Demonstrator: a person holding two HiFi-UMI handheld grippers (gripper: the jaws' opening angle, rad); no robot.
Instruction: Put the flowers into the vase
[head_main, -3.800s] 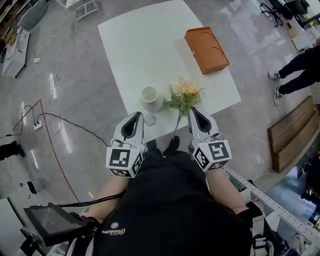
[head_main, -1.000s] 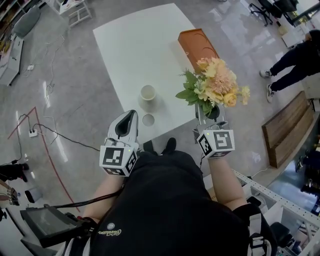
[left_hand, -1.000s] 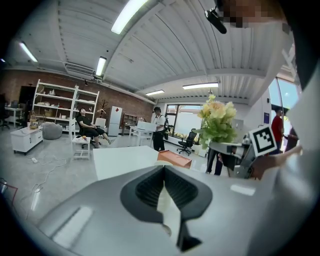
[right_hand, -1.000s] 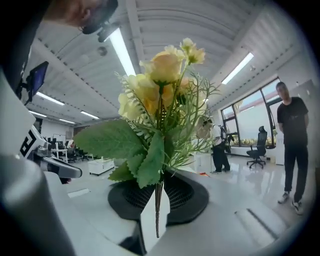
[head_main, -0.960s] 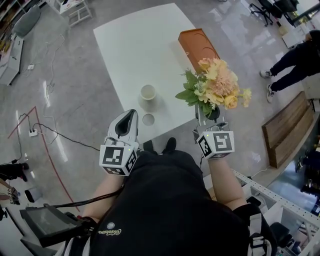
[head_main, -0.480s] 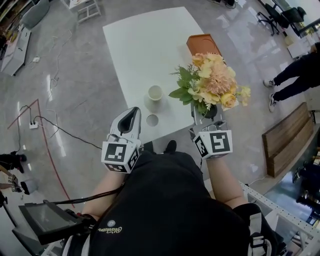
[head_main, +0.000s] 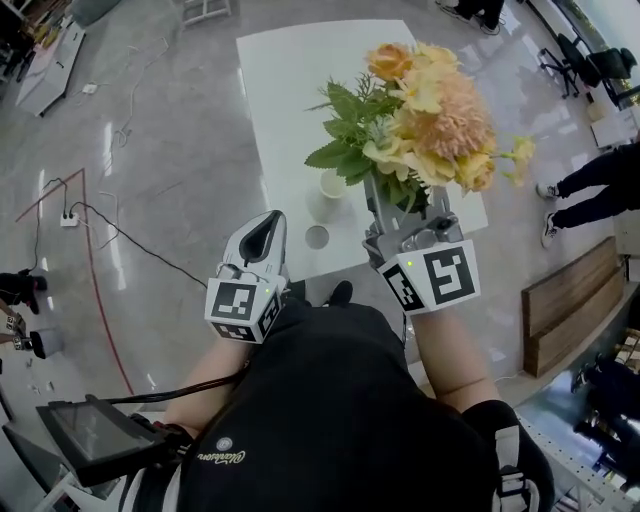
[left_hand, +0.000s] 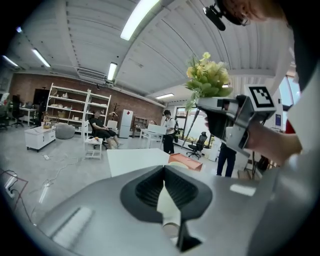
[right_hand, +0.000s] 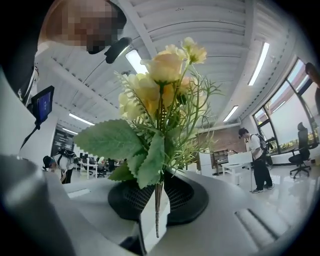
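A bouquet of peach and yellow flowers (head_main: 425, 105) with green leaves is held up high, close to the head camera. My right gripper (head_main: 388, 218) is shut on its stems. In the right gripper view the thin stems (right_hand: 157, 205) run down between the pads, and the blooms (right_hand: 160, 95) stand upright above them. The small white vase (head_main: 333, 185) stands on the white table (head_main: 290, 90), just left of the bouquet and below it. My left gripper (head_main: 268, 232) hangs shut and empty over the table's near edge. The left gripper view shows the bouquet (left_hand: 207, 77) at upper right.
A small round disc (head_main: 317, 237) lies on the table in front of the vase. An orange box (left_hand: 185, 161) sits farther back, hidden by the flowers in the head view. A person (head_main: 590, 180) stands at the right, near a wooden bench (head_main: 570, 300). Cables (head_main: 120, 235) cross the floor at the left.
My right gripper has risen with the bouquet, which now looms larger and covers the orange box. The left gripper has shifted slightly and stays shut.
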